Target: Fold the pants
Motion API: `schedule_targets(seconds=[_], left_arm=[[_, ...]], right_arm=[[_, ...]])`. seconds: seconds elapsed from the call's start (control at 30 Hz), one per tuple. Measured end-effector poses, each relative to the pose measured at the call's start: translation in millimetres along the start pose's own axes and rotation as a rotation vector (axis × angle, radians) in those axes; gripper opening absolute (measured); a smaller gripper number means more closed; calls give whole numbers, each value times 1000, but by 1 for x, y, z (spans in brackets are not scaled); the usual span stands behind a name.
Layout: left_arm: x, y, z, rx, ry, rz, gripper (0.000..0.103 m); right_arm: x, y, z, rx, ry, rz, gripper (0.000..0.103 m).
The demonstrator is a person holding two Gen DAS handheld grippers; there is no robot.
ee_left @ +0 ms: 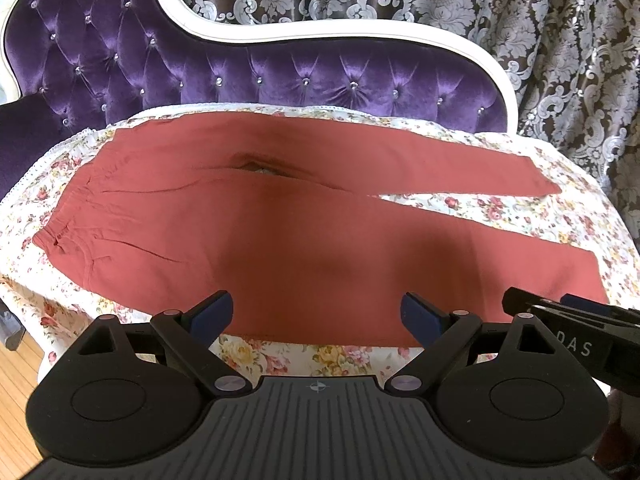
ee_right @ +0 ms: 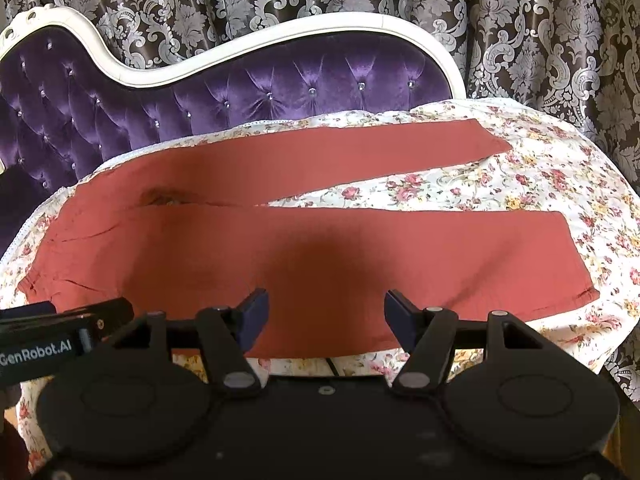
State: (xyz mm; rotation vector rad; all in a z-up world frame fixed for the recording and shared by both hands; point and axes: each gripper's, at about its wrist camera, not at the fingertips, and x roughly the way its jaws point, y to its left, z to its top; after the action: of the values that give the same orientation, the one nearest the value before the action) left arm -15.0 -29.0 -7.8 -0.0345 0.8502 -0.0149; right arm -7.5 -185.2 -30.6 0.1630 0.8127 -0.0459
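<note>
Jaws of both the left gripper (ee_left: 316,314) and right gripper (ee_right: 326,312) stand spread, holding nothing, just short of the pants (ee_left: 256,232). Those lie flat on the floral cover (ee_left: 520,216), waistband at 9 o'clock, legs splayed toward 3. Thin, limp cloth, likely light and prone to sag; pinch the near leg's hem and waistband corner.
</note>
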Motion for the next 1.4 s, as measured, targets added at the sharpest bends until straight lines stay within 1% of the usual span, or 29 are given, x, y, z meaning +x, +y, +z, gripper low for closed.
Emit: schedule_targets(seconds=[0.37, 0.83, 1.4], left_arm=[[-9, -5, -9, 20, -13, -9, 92], [-24, -18, -26, 66, -47, -23, 92], [-33, -22, -41, 74, -74, -28, 92]], right_arm=[[-12, -1, -8, -2, -16, -13, 67], [-33, -5, -29, 18, -62, -30, 67], [-44, -9, -46, 31, -87, -33, 67]])
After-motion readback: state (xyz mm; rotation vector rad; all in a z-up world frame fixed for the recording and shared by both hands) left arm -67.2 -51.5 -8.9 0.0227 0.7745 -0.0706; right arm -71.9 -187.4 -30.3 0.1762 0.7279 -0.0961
